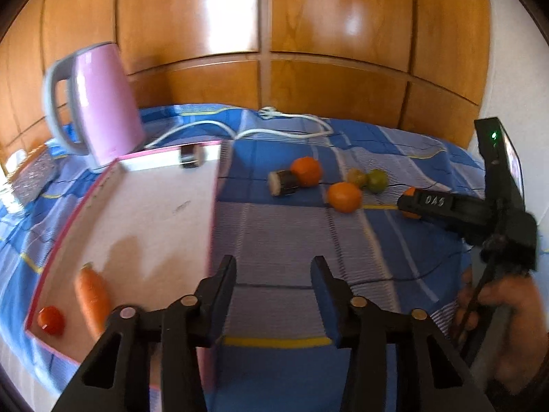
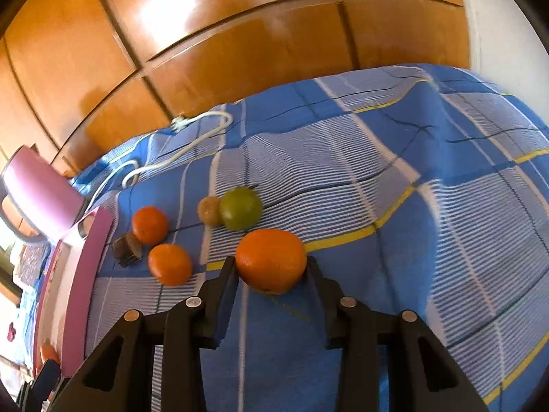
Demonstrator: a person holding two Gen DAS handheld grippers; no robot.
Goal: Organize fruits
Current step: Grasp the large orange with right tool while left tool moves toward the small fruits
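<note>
My right gripper (image 2: 271,263) is shut on an orange (image 2: 271,260), held just above the blue checked cloth; the same gripper (image 1: 411,202) and its orange (image 1: 410,213) show at the right in the left wrist view. Two more oranges (image 2: 150,225) (image 2: 170,263), a green fruit (image 2: 240,208), a brownish fruit (image 2: 209,210) and a dark cut piece (image 2: 127,249) lie on the cloth. My left gripper (image 1: 273,266) is open and empty beside the pink tray (image 1: 154,206). The tray holds a carrot (image 1: 92,293), a tomato (image 1: 50,319) and a dark piece (image 1: 190,156).
A pink kettle (image 1: 103,103) stands behind the tray, its white cord (image 1: 274,130) trailing across the cloth. Wooden cabinet doors (image 1: 274,34) close off the back. A grey sponge-like block (image 1: 36,175) lies at the far left. A hand (image 1: 497,305) holds the right gripper.
</note>
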